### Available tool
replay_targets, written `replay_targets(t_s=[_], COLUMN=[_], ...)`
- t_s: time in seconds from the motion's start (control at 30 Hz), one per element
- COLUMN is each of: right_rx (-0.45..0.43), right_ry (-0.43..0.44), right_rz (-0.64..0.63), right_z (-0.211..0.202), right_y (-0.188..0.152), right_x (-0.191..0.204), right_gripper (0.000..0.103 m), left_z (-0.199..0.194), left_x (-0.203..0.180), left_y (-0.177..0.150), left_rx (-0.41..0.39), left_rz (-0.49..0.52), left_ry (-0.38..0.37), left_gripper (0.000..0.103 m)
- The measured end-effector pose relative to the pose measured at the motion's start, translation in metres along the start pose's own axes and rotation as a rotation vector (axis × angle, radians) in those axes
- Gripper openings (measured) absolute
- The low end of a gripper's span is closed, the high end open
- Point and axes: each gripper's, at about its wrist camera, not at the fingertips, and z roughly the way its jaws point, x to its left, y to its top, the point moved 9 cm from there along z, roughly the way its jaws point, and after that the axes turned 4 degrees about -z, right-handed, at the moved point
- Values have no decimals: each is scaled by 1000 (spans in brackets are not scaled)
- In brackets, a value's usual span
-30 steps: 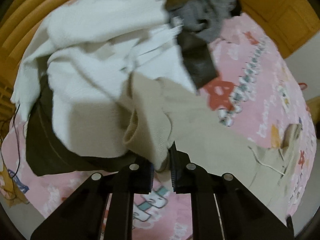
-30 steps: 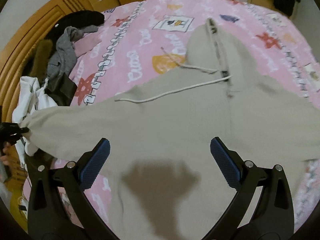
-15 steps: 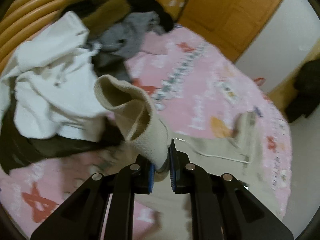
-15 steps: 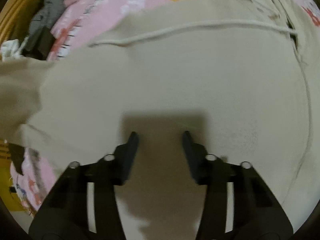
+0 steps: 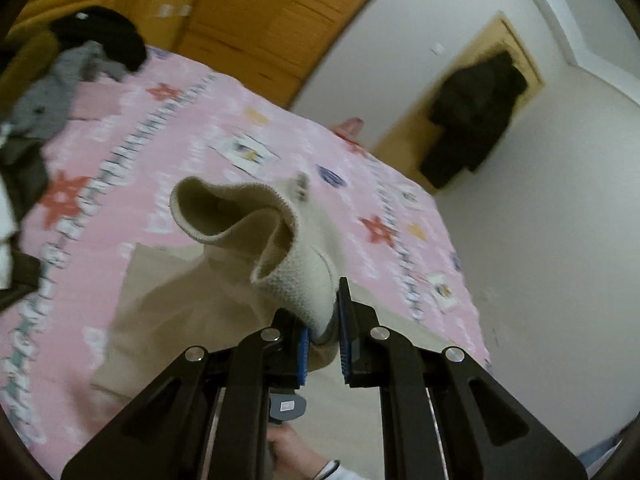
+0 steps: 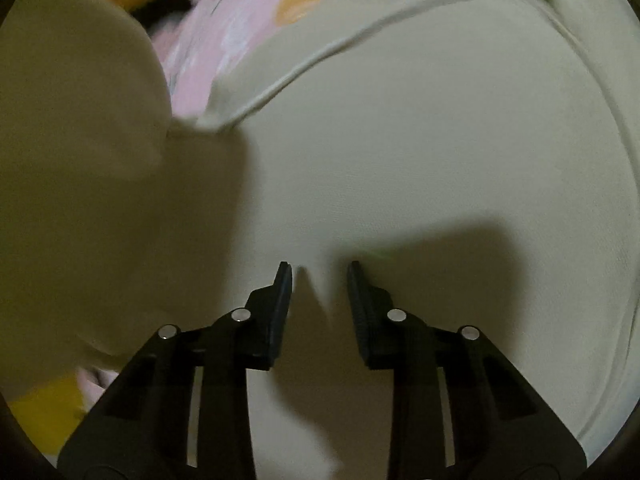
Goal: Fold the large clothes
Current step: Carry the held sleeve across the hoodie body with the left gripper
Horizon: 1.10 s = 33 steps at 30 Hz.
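A pink patterned bedsheet (image 5: 168,128) covers the bed, and the beige hoodie (image 6: 440,152) lies spread across its near part. A heap of clothes (image 5: 60,80) sits far left. The left gripper (image 5: 322,320) is clenched on the hoodie's ribbed cuff (image 5: 280,248), held above the sheet. The right gripper (image 6: 319,272) has just been closing, fabric puckered between its jaws; whether it pinches, I cannot tell.

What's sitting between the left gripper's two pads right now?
The hoodie's beige ribbed cuff: in the left wrist view the left gripper is clamped on it, and the sleeve's open end flares up above the pads.
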Motion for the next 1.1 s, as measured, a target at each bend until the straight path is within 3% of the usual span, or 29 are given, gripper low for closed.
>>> replay_targets(t_s=[0.1,0.27,0.43,0.57,0.67,0.83,0.87,0.9,0.93,1.1], right_rx=[-90,-194,-257,-277,-286,-272,-263,-259,-264,-238], right_ry=[-41,-227,-422,-506,-528,-489,-471,-460,-455,-369], right_rz=[82,154,171,190,201,187,174,164,153,52], right_z=[-52,-149,-232,-269,-277,-285,-284,-289,-289,-276], right_y=[-1,-4,-5,-5,-4,3,6,7,10,27], right_x=[-48,-150,-239,-280,-289,-284,-278,-274,-269,-224], right_gripper=[27,27,27,27,30,31,41,59,64,67], left_z=[36,103,166,222,254,268,266,260,253,216], left_x=[-25,-60,-64,-58,-49,-42,-41,-43,-49,-67], left_y=[-27,-89,-145,-199,-241,-279,-280,-280,-280,-261], left_rx=[67,189,291,411,520,618,620,618,626,607], left_rz=[8,37,46,80,142,234,245,270,284,293], left_ry=[-44,-117,-125,-63,-10,44,44,46,27,-30], left_gripper=[11,11,11,11,11,15,16,22,32,39])
